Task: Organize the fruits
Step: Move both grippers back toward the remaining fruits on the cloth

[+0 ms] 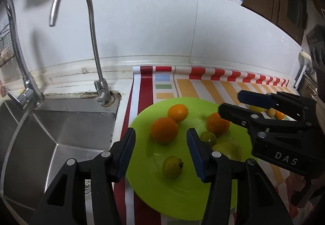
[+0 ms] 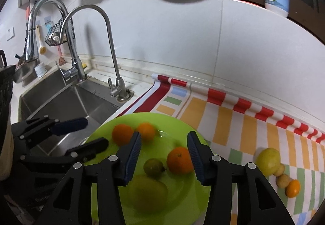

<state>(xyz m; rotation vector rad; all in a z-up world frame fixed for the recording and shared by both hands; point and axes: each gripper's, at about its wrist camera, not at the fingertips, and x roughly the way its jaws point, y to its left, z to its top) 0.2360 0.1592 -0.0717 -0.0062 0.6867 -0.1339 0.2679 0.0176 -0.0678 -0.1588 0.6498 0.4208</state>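
Observation:
A lime-green plate (image 1: 182, 194) (image 2: 162, 117) lies on a striped mat beside the sink. On it are three oranges (image 1: 164, 130) (image 1: 178, 112) (image 1: 217, 124), two small green fruits (image 1: 172, 167) (image 2: 153, 167) and a large blurred yellow-green fruit (image 2: 149, 192). My left gripper (image 1: 161, 155) (image 2: 96, 133) hangs open over the plate's left half, above an orange and a small green fruit. Over the plate's right half my right gripper (image 2: 164, 158) (image 1: 230, 103) is open too, with an orange (image 2: 179, 160) lying close to its right pad. Neither holds anything.
On the mat right of the plate lie a yellow fruit (image 2: 268, 161), two small tan fruits (image 2: 283, 180) and a small orange (image 2: 293, 188). A steel sink (image 1: 61, 133) with two taps (image 1: 93, 27) is at the left. The white wall runs close behind.

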